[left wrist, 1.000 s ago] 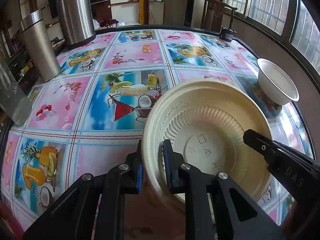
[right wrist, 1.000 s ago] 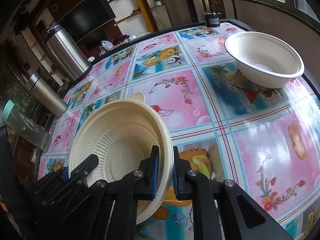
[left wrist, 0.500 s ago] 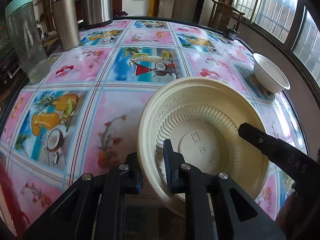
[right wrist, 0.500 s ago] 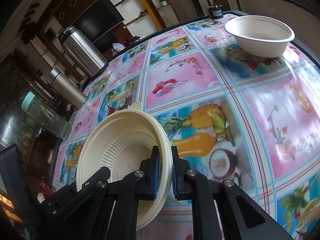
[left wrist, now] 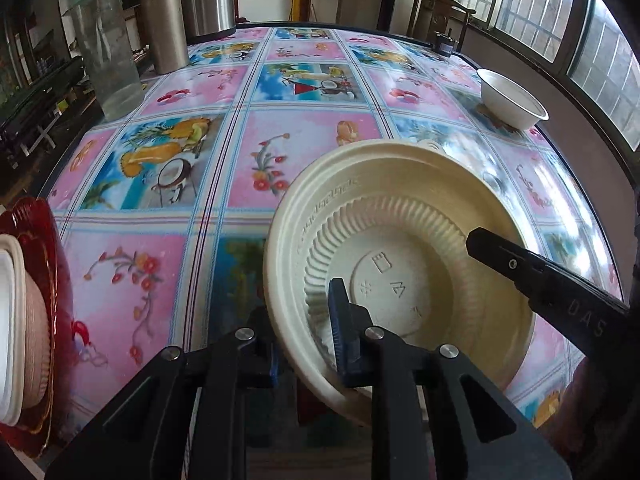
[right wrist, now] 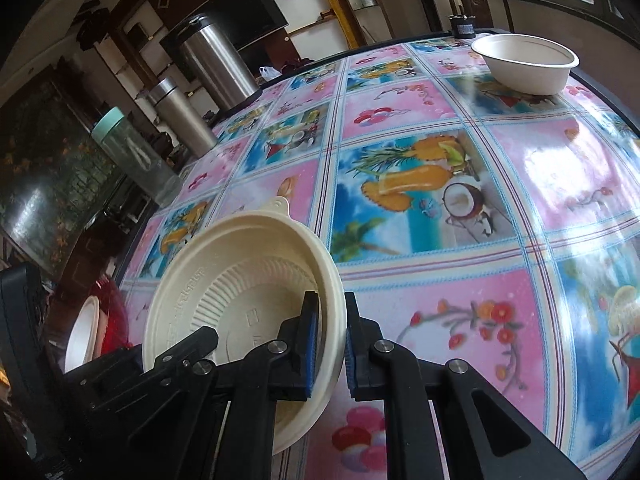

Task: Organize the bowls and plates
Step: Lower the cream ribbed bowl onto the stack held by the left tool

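A round table (left wrist: 304,148) under a glossy fruit-print cloth filled the frame, with barred windows (left wrist: 532,4) bright at upper right, a wooden chair (left wrist: 440,12) below them, and dark shelving (right wrist: 132,40) at upper left.

At nine o'clock, the red plate (left wrist: 40,264) and its stacked dishes (left wrist: 16,332) run off the edge.

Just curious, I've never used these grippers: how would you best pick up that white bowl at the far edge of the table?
Pinch the white bowl by its rim, coming from above on the near side. It stands upright and open, and its flared wall looks too wide to span.
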The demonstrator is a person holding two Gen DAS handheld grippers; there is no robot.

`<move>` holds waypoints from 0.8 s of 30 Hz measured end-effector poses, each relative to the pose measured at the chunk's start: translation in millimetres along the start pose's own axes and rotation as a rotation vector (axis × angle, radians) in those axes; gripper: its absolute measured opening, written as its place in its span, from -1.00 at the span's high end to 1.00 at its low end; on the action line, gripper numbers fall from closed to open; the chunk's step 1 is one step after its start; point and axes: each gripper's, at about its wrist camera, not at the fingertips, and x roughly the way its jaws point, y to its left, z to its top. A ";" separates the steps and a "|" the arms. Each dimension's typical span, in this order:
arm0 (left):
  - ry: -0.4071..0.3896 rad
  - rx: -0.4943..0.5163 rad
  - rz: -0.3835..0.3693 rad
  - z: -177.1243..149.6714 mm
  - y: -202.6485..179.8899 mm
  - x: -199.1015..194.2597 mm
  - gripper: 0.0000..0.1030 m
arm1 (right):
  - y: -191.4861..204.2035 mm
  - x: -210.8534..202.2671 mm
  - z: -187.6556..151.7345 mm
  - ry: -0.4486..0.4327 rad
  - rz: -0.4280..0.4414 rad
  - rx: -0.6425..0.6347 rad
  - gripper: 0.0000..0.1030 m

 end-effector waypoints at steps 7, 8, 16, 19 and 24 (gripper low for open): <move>0.021 -0.008 -0.003 -30.5 15.0 -19.9 0.64 | 18.6 -9.8 -23.4 0.069 0.027 -0.048 0.76; 0.023 -0.012 -0.003 -34.3 18.7 -22.9 0.64 | 23.1 -10.8 -27.0 0.081 0.038 -0.055 0.76; -0.008 -0.062 0.001 -56.3 53.3 -59.8 0.63 | 68.5 -29.2 -44.0 0.090 0.109 -0.152 0.76; -0.045 -0.078 0.008 -60.0 65.1 -77.2 0.63 | 87.4 -38.0 -44.5 0.074 0.127 -0.190 0.76; -0.091 -0.102 0.032 -62.3 84.7 -100.7 0.63 | 119.7 -42.9 -41.6 0.061 0.157 -0.248 0.76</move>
